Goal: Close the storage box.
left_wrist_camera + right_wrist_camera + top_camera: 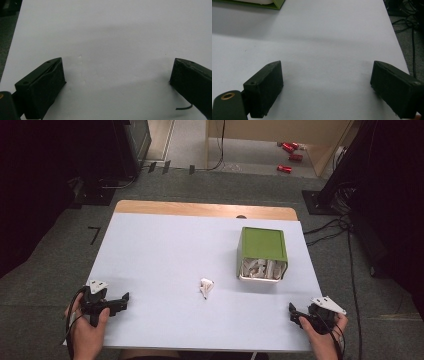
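Note:
A green box [262,251] lies on its side at the right of the white table [165,250], its open mouth facing me with several white pieces inside. One small white piece [205,287] lies loose on the table, left of the box's mouth. My left gripper [124,301] rests at the near left edge, open, with bare table between its jaws [117,75]. My right gripper [293,314] rests at the near right corner, also open and holding nothing [327,77]. A corner of the green box [274,4] shows at the top of the right gripper view.
Grey carpet surrounds the table. Black cables [327,227] run along the floor on the right. Red cans [289,150] lie on the floor far behind. A dark cabinet [132,142] stands at the back left.

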`<state>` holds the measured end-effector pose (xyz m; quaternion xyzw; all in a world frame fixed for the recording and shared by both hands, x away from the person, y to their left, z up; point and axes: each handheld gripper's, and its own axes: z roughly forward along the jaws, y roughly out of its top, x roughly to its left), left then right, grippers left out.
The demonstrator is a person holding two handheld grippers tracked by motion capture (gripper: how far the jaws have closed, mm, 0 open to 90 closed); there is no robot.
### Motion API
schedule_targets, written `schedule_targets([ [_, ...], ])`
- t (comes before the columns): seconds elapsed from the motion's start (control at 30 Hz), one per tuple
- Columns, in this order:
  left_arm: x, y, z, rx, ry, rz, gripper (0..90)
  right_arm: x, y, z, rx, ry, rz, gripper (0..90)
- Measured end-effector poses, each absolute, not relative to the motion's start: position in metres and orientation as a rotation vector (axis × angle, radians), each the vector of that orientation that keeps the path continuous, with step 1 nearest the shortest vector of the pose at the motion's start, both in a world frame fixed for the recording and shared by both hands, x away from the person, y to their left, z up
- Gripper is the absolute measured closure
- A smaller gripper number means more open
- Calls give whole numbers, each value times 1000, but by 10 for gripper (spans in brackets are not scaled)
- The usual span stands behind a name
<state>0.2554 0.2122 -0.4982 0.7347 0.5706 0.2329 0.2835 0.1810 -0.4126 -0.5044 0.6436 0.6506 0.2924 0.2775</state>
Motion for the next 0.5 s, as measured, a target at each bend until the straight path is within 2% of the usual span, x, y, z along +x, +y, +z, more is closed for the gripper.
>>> schedule_targets([
  [0.5,255,212,-498,1967,1527,622,0,180,-412,-505,1721,1742,783,110],
])
